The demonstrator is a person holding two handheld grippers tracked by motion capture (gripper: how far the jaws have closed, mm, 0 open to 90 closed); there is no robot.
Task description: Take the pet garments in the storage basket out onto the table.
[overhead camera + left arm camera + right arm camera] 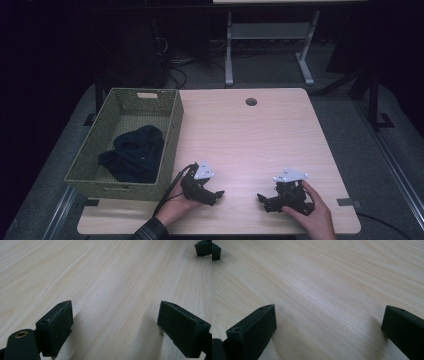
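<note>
My left gripper rests low on the desk near its front edge, and its fingers are spread wide with nothing but bare pale wood between them. My right gripper sits beside it, a little apart, pointing toward the left one; its fingers are spread wide too, also over bare wood (a dark tip of the other gripper peeks into the corner of each gripper view). The dark garment lies crumpled inside the green woven basket, which stands on the left part of the desk, just beside my left hand. My right hand wraps its gripper from behind.
</note>
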